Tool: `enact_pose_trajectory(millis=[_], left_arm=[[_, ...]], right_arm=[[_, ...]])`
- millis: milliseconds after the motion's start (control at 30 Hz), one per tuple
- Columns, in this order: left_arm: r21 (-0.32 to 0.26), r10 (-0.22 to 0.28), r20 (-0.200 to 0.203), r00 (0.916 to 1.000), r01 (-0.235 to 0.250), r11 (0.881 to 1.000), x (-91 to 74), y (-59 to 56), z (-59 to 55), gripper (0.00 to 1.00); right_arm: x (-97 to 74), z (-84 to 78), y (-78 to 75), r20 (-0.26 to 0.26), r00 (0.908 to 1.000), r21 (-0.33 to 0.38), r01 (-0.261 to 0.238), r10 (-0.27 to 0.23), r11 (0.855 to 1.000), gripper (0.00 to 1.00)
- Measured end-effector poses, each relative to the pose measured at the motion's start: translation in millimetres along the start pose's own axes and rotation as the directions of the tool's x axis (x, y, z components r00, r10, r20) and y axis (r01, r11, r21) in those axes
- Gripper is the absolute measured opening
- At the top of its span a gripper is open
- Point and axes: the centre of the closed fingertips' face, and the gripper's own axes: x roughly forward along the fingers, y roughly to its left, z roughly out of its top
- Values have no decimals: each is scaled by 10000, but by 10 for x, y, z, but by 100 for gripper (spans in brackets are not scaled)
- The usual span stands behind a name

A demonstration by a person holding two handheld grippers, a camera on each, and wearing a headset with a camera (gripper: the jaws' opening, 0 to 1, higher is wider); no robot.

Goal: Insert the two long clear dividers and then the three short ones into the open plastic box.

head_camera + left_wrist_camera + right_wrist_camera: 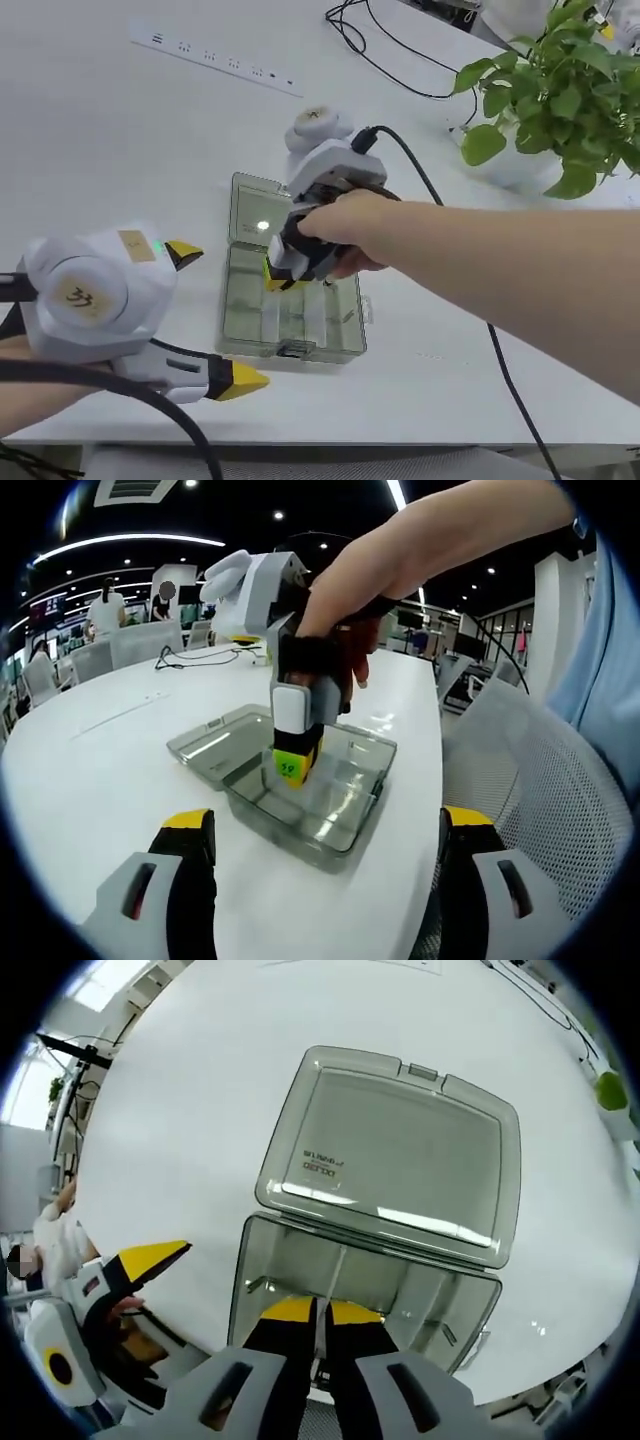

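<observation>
The table (100, 120) is lying bare and smooth under both grippers. The box (345, 335) is sitting open directly beneath the right gripper (283, 277), its lid (390, 1160) lying flat beyond the jaws. The right gripper is reaching down into the box with its jaws nearly shut, and it seems to be pinching a thin clear divider (318, 1335) edge-on. I cannot tell whether it is a long or a short one. The left gripper (215, 315) is hanging wide open and empty, near the box's side but apart from it.

Nothing is bracing the box, so a downward push is likely risking a slide. A tilted divider could be missing its slots, jamming or bowing. The jaw tips may also be nudging partitions that seem to be standing in the box.
</observation>
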Motion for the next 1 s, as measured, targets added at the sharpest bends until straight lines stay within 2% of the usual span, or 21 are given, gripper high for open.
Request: enact_pose_trajectory(millis=[167, 267, 467, 567, 733, 767, 833, 867, 900, 1000], left_arm=[[43, 12, -43, 10000, -12, 10000, -13, -2, 8, 94], [76, 28, -89, 10000, -27, 10000, -23, 2, 9, 94], [86, 65, -143, 9999, -64, 9999, -30, -3, 13, 94], [94, 55, -164, 9999, -53, 9999, -31, -15, 17, 95], [121, 63, -218, 9997, -61, 9999, -31, -20, 33, 95], [140, 69, -219, 9997, -66, 9999, -34, -21, 42, 95], [166, 81, -239, 9997, -77, 9998, -41, -22, 51, 95], [186, 95, -254, 9996, -91, 9998, -47, -22, 59, 95], [196, 117, -258, 9996, -112, 9997, -53, -19, 68, 95], [142, 197, -234, 9995, -194, 9997, -72, -8, 92, 95]], right_arm=[[-22, 23, 27, 148, 9994, -183, -320, 323, 9993, 9], [-52, 83, 29, 534, 9974, 18, -488, 487, 9988, 16], [-61, 176, 8, 992, 9916, 89, -842, 829, 9964, 34], [-74, 266, 34, 1407, 9832, -17, -1169, 1160, 9931, 43], [-77, 337, 48, 1709, 9742, -42, -1490, 1475, 9888, 56], [-93, 374, 67, 1972, 9672, -153, -1601, 1600, 9870, 59], [-127, 363, 88, 2024, 9645, -203, -1692, 1697, 9854, 67], [-153, 367, 115, 2137, 9595, -310, -1809, 1833, 9830, 70], [-192, 396, 138, 2419, 9508, -429, -1890, 1937, 9810, 71], [-232, 443, 166, 2787, 9360, -561, -2074, 2148, 9766, 78]])
